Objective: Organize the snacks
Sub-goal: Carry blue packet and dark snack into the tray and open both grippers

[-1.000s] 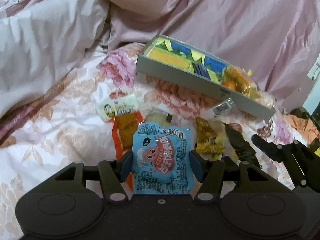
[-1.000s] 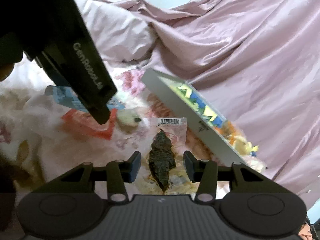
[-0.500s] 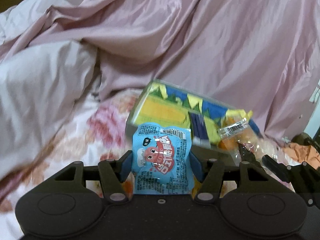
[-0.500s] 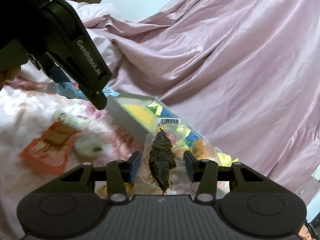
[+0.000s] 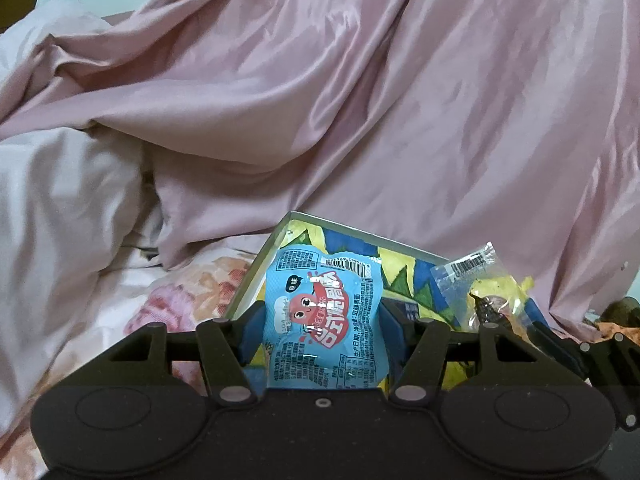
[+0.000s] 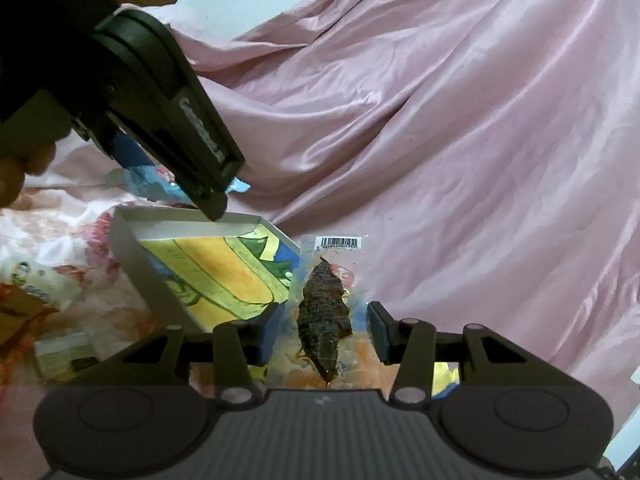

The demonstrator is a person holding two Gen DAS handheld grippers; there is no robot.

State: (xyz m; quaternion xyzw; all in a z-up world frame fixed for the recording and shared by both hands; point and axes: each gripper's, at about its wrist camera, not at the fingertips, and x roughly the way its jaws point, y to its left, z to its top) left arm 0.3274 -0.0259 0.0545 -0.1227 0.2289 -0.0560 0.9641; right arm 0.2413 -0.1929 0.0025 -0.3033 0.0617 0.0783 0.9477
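Left gripper (image 5: 320,330) pinching blue pkt (image 5: 324,320), right gripper (image 6: 322,330) pinching clear pkt (image 6: 326,304) w/ dark snack; risking collision over box (image 6: 160,224), pkts slipping.

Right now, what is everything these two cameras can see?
blue snack packet: 1, light blue with red cartoon, held in the left gripper
clear packet of dark dried snack: 1, brown-black, held in the right gripper
box: 1, grey walls, yellow-blue-green printed floor, on the bed
loose snacks: several, orange and white, on floral sheet left of box
quilt: 1, pink, behind box
left gripper: black
right gripper: black
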